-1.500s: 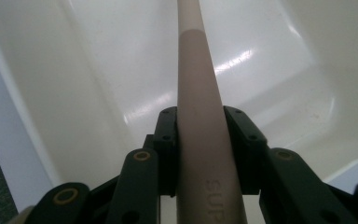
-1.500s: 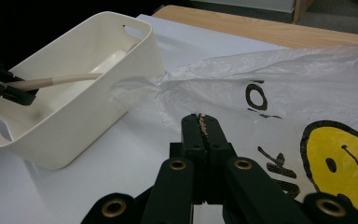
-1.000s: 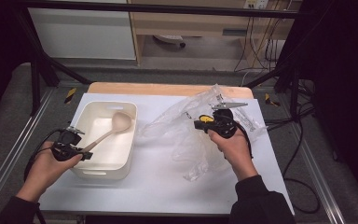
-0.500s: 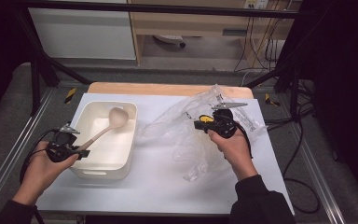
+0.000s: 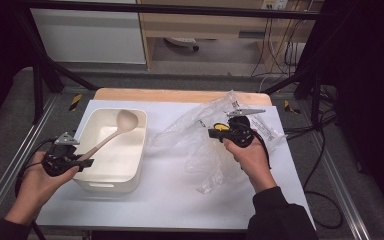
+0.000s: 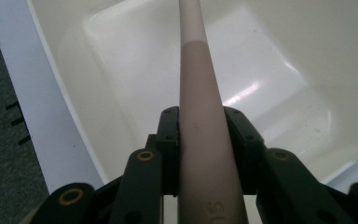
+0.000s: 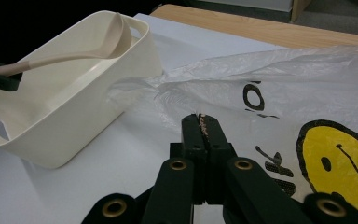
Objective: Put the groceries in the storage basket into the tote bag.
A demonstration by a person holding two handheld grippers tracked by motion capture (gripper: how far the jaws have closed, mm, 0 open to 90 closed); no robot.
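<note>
The left gripper [image 5: 82, 161] pinches the spoon [image 5: 111, 134] over the white tub [image 5: 136, 165]. Beside the tub, the right gripper [image 5: 213, 133] pinches the plastic bag [image 5: 205, 160].

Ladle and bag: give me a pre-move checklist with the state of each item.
1. Left gripper clamped on the ladle handle: ok.
2. Ladle bowl lifted over the bin's far end: ok.
3. Right gripper jaws closed on the bag edge: ok.
4. Bag mouth open toward the ladle: cannot tell.
5. Path between bin and bag free of other things: ok.
</note>
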